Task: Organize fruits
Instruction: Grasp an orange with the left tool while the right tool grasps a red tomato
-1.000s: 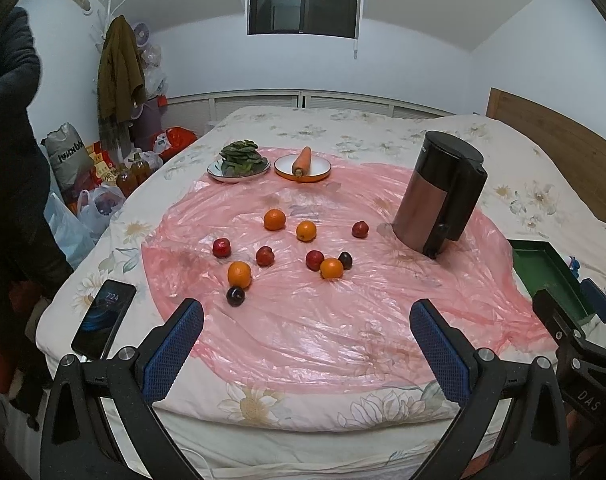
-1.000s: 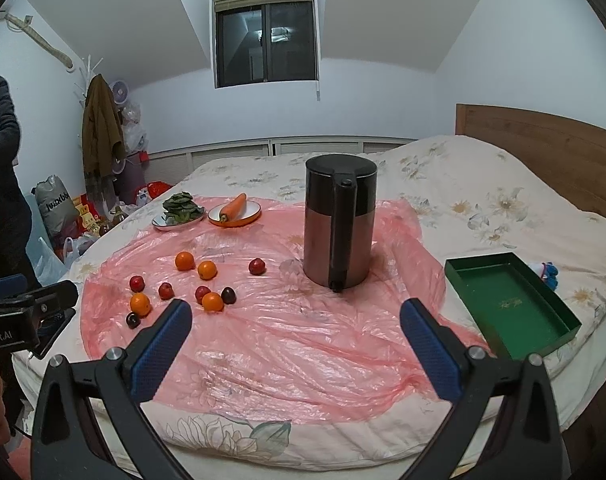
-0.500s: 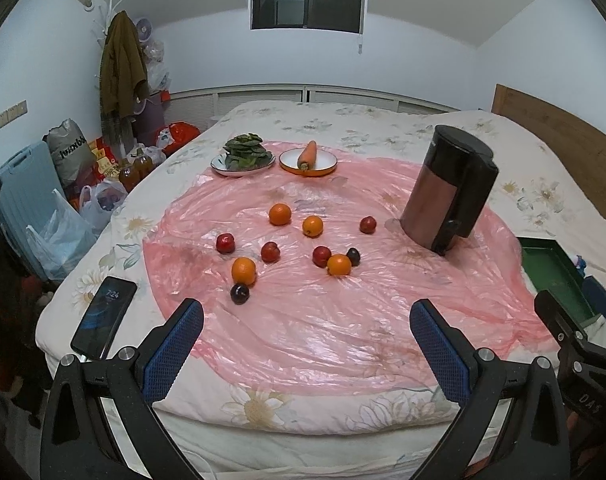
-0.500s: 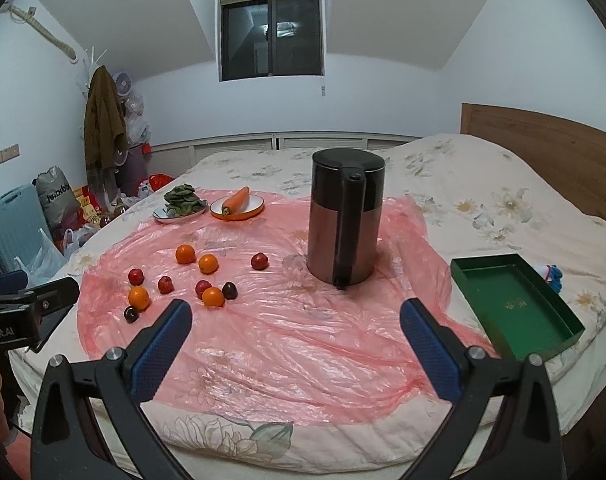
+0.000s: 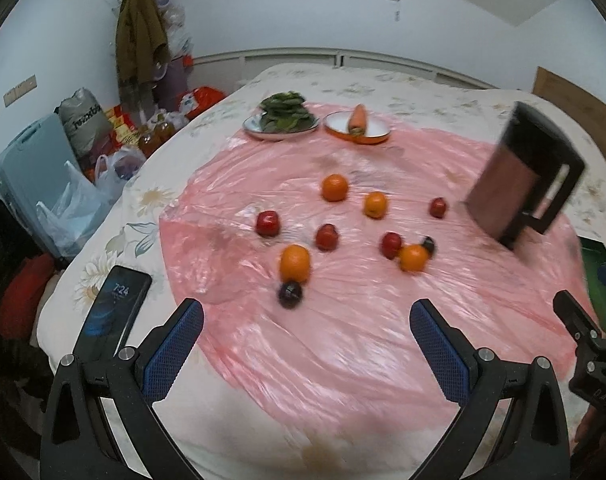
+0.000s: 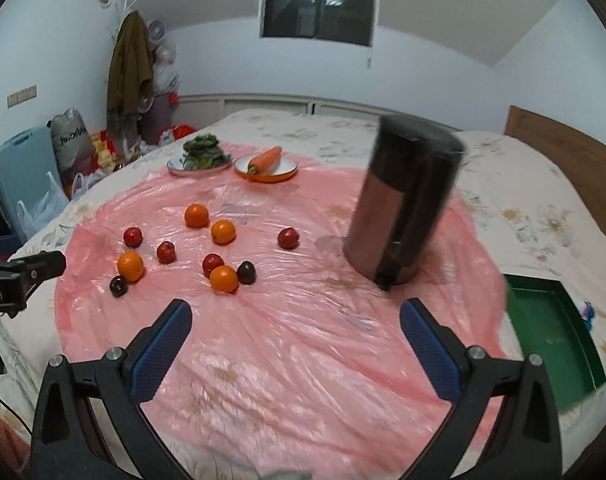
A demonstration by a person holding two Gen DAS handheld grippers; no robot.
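Note:
Several oranges, red fruits and dark plums lie loose on a pink plastic sheet (image 5: 343, 320) over the bed. The nearest orange (image 5: 294, 263) and a dark plum (image 5: 290, 294) lie just ahead of my left gripper (image 5: 307, 344), which is open and empty. In the right wrist view another orange (image 6: 224, 279) and a plum (image 6: 247, 272) lie ahead and left of my right gripper (image 6: 295, 340), also open and empty. A green tray (image 6: 551, 332) sits at the right edge of the bed.
A dark kettle (image 6: 407, 204) stands on the sheet right of the fruit. A plate of greens (image 5: 281, 118) and an orange plate with a carrot (image 5: 357, 128) sit at the back. A phone (image 5: 111, 308) lies at the left bed edge. Bags and a suitcase (image 5: 27, 168) stand on the floor.
Both grippers have moved forward and tipped down toward the fruit, which looks larger and nearer. The person at the left has left the views. Both grippers stay open.

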